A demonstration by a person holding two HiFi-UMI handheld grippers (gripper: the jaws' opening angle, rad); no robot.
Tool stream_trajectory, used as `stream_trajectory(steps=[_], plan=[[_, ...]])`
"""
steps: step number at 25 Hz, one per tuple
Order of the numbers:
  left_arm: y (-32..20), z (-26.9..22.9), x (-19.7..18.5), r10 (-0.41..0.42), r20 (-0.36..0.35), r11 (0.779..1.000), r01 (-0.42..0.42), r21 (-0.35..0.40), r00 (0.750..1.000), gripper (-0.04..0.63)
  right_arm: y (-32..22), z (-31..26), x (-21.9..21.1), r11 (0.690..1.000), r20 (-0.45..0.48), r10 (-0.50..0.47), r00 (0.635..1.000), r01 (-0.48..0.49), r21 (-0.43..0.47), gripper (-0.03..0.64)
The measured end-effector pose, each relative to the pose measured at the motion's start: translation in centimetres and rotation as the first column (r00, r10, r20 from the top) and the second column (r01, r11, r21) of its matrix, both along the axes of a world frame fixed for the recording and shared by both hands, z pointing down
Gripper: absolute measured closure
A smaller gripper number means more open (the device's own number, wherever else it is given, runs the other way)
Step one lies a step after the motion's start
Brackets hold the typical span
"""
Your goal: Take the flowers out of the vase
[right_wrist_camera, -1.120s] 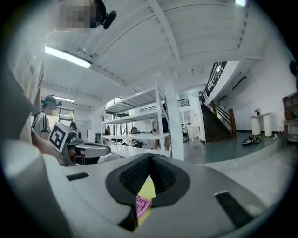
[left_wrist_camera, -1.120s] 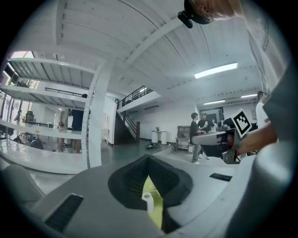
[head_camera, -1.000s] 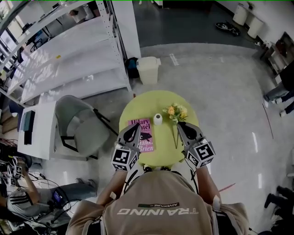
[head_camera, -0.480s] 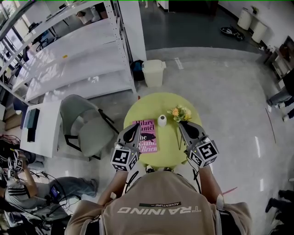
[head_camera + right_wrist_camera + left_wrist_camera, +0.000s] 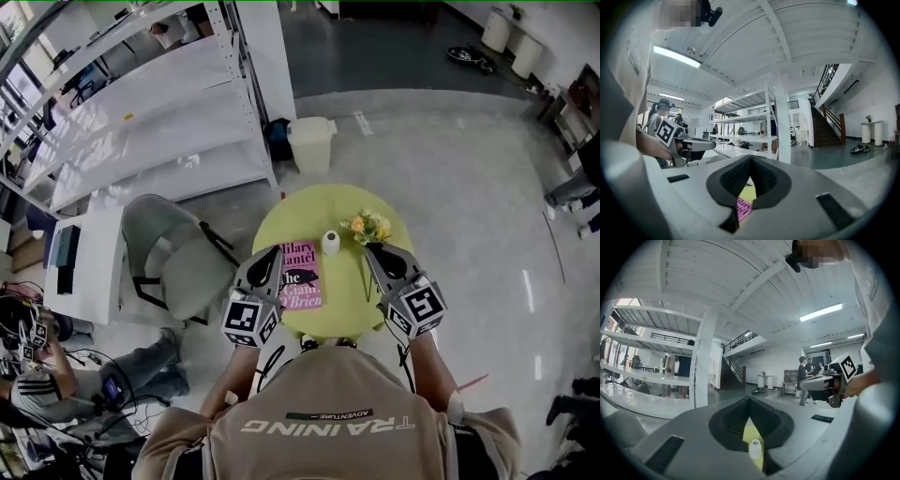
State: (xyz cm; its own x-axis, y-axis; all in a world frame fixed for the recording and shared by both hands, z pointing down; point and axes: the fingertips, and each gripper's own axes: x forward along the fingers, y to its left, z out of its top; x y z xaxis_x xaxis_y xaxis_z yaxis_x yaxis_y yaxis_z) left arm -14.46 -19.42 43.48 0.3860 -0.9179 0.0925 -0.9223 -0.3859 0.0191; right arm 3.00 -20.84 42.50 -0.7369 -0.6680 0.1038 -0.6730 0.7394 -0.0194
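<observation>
Now | flowers (image 5: 366,227) lie right of vase (image 5: 330,242) on bench (image 5: 302,208), stems toward me | my right hand-held gripper (image 5: 372,250) nearer, clenched empty | left hand-held gripper (image 5: 273,256) clenched too

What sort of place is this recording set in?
Probably an open workshop or lab hall: tall white shelving racks, a polished concrete floor, and a staircase up to a mezzanine. A small round yellow-green table stands in the open floor.

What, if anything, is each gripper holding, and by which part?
Nothing. The left gripper and the right gripper are both shut with nothing between the jaws; the flowers lie on the table.
</observation>
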Motion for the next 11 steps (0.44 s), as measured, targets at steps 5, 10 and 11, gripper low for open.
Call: stream_trajectory(steps=[5, 10, 11], plan=[[0.3, 0.2, 0.8, 0.003, 0.003, 1.0, -0.003, -0.005, 1.0, 0.584, 0.4, -0.3, 0.8, 1.0, -0.006, -0.002, 1.0, 0.002, 0.013, 0.62], [-0.8, 0.6, 0.6, 0.009, -0.006, 1.0, -0.009, -0.01, 1.0, 0.584, -0.7, 0.1, 0.3, 1.0, -0.005, -0.008, 1.0, 0.008, 0.009, 0.62], [-1.3, 0.8, 0.4, 0.01, -0.009, 1.0, -0.01, -0.011, 1.0, 0.584, -1.2, 0.2, 0.1, 1.0, -0.006, -0.009, 1.0, 0.009, 0.008, 0.62]])
